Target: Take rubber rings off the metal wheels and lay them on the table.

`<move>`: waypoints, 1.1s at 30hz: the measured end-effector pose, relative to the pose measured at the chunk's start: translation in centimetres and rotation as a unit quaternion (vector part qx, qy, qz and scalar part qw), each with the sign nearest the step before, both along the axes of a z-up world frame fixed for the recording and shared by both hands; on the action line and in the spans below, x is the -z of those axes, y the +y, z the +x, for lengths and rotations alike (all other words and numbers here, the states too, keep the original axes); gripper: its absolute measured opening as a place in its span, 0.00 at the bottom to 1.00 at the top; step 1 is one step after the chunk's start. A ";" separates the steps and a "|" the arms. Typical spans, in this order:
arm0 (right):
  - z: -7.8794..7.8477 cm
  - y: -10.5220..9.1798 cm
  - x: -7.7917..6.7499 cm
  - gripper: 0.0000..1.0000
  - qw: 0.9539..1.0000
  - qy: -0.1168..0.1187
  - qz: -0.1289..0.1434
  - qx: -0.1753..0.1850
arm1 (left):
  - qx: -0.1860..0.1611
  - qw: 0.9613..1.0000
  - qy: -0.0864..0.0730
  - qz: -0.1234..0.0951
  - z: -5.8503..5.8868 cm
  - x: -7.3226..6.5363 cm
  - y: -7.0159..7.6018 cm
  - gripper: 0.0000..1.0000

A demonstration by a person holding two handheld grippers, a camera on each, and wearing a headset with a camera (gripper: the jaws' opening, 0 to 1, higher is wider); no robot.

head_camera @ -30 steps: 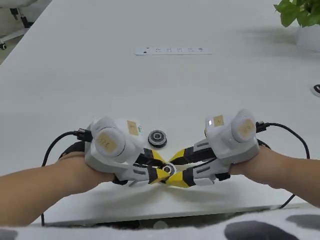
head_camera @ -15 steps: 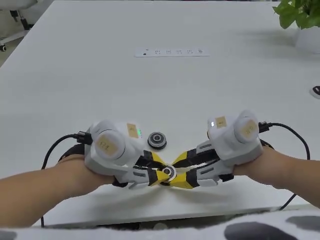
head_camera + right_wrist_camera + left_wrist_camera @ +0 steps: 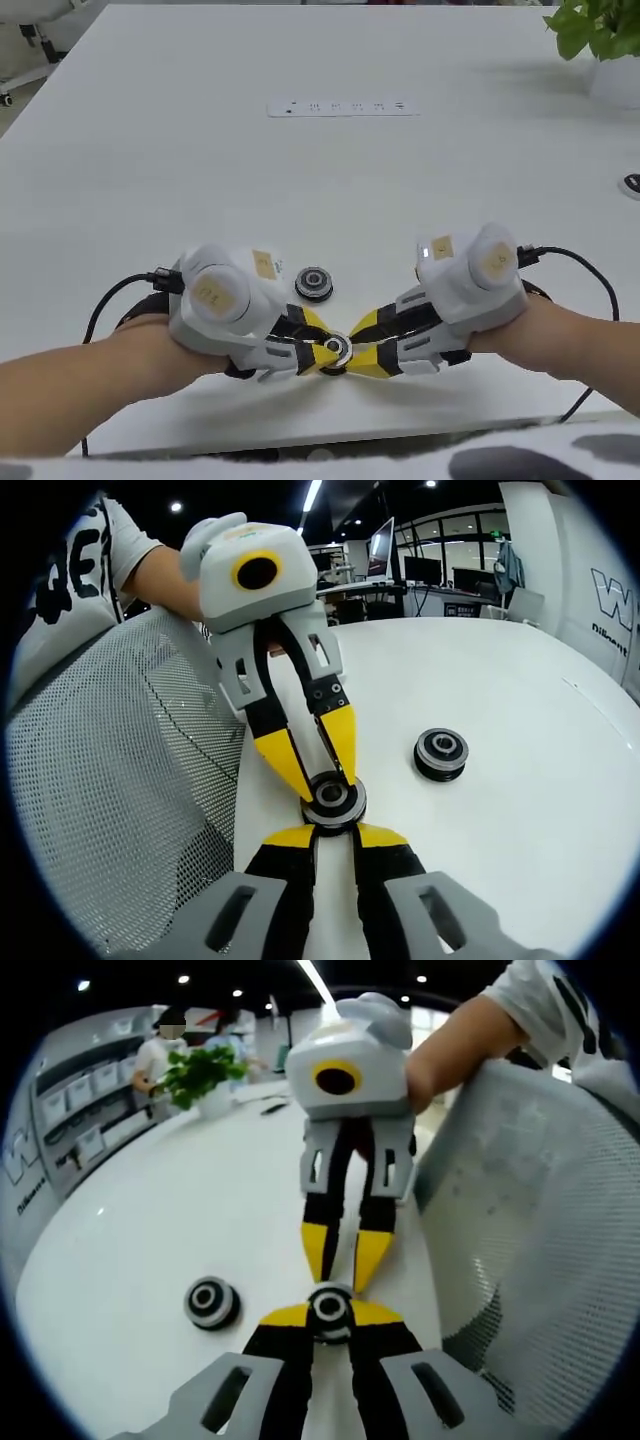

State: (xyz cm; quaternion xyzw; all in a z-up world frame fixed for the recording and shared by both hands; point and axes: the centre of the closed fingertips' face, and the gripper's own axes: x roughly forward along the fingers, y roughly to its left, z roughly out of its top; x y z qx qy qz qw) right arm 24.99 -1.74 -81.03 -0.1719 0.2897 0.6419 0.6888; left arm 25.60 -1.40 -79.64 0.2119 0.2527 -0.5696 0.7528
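Seen from the head view, left gripper (image 3: pixel 318 353) and right gripper (image 3: pixel 352 353) meet tip to tip, both clamped on a round, black-rimmed metal wheel (image 3: pixel 335 348) near the glossy white table (image 3: pixel 330 180) edge. Each gripper view shows it pinched between yellow jaws, a second wheel (image 3: pixel 211 1302) lying apart.

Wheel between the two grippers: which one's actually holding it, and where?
Both. The left gripper and the right gripper each pinch the same wheel across its outer edge, from opposite sides. The second wheel lies free on the table.

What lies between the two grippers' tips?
A metal wheel, clamped by both the left gripper and the right gripper; the head view shows it.
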 end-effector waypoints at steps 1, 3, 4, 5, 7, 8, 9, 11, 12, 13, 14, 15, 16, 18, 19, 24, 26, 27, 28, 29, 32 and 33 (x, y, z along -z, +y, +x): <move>0.0 0.0 0.0 0.09 1.000 0.003 0.001 0.002 | -0.001 1.000 0.000 0.000 0.0 0.0 0.0 0.14; 0.0 0.0 0.0 0.08 1.000 0.001 -0.001 0.001 | -0.001 1.000 0.001 0.000 0.0 0.0 0.0 0.14; 0.0 0.0 0.1 0.08 1.000 0.001 -0.002 0.000 | -0.001 1.000 0.001 0.000 0.0 0.0 0.0 0.14; 0.1 0.0 0.1 0.07 1.000 0.000 -0.003 0.001 | -0.001 1.000 0.000 0.000 0.0 0.0 0.0 0.14; 0.2 -0.1 0.1 0.05 1.000 0.004 -0.004 0.005 | 0.000 1.000 -0.001 0.002 -0.1 0.0 0.0 0.14; 0.2 -0.1 0.1 0.04 1.000 0.008 -0.003 0.008 | 0.000 1.000 -0.002 0.002 -0.1 0.0 0.0 0.14; 0.2 -0.1 0.2 0.03 1.000 0.010 -0.003 0.011 | 0.000 1.000 -0.003 0.003 -0.1 0.0 0.0 0.14; 0.3 -0.1 0.2 0.03 1.000 0.013 -0.004 0.014 | 0.001 1.000 -0.004 0.004 -0.1 0.0 0.0 0.13; 0.2 -0.2 0.2 0.02 1.000 0.016 -0.005 0.017 | 0.001 1.000 -0.004 0.004 -0.1 0.0 0.0 0.13; 0.3 -0.2 0.2 0.02 1.000 0.018 -0.006 0.019 | 0.002 1.000 -0.005 0.005 -0.1 0.0 0.0 0.13; 0.2 -0.2 0.2 0.02 1.000 0.021 -0.006 0.021 | 0.002 1.000 -0.005 0.005 -0.2 0.0 0.0 0.13; 0.2 -0.2 0.2 0.01 1.000 0.022 -0.006 0.022 | 0.002 1.000 -0.005 0.005 -0.2 0.0 0.0 0.13; 0.3 -0.2 0.2 0.01 0.999 0.024 -0.007 0.025 | 0.002 1.000 -0.005 0.005 -0.2 0.0 0.0 0.13; 0.4 -0.3 0.2 0.00 0.999 0.031 -0.007 0.031 | 0.002 1.000 -0.006 0.006 -0.2 0.0 -0.1 0.13; 0.4 -0.3 0.2 0.00 0.999 0.032 -0.007 0.032 | 0.002 1.000 -0.006 0.006 -0.2 0.0 -0.1 0.13; 0.5 -0.4 0.1 0.00 0.997 0.052 -0.005 0.049 | 0.003 1.000 -0.008 0.008 -0.2 0.0 0.0 0.13; 0.6 -0.5 0.0 0.00 0.996 0.064 -0.003 0.058 | 0.003 1.000 -0.009 0.009 -0.2 0.0 0.0 0.13; 0.6 -0.5 0.0 0.00 0.996 0.067 -0.001 0.060 | 0.003 1.000 -0.009 0.009 -0.2 0.0 0.0 0.13; 0.6 -0.5 -0.1 0.00 0.996 0.070 0.000 0.062 | 0.003 1.000 -0.010 0.010 -0.2 0.0 0.0 0.13; 0.6 -0.5 -0.1 0.00 0.995 0.074 0.002 0.065 | 0.004 1.000 -0.010 0.010 -0.2 0.0 0.0 0.13; 0.6 -0.7 -0.2 0.00 0.993 0.089 0.006 0.075 | 0.004 1.000 -0.010 0.010 -0.2 0.0 0.0 0.13; 0.6 -0.8 -0.1 0.00 0.992 0.097 0.004 0.082 | 0.004 1.000 -0.011 0.011 -0.2 0.0 0.0 0.13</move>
